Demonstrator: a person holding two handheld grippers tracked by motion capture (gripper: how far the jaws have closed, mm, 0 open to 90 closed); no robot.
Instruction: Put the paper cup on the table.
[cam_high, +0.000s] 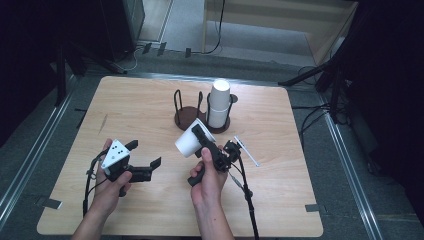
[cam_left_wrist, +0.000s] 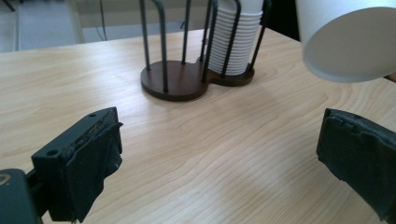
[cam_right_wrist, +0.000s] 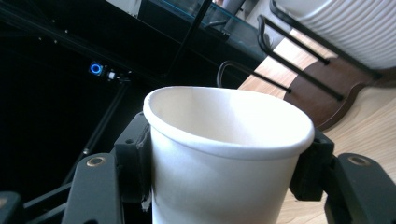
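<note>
Seen from the high view, a person's right hand grips the right gripper (cam_high: 196, 136), which is clamped on a single white paper cup (cam_high: 188, 142) tipped on its side above the pale wooden table (cam_high: 280, 200). At eight o'clock from it, the left gripper (cam_high: 145, 155) points right, jaws apart and empty.

In the left gripper view, a two-bay dark wire cup holder (cam_left_wrist: 177, 86) keeps one stack of white cups (cam_left_wrist: 233, 42).

In the right gripper view, both pads press the cup's wall just under its rim.
</note>
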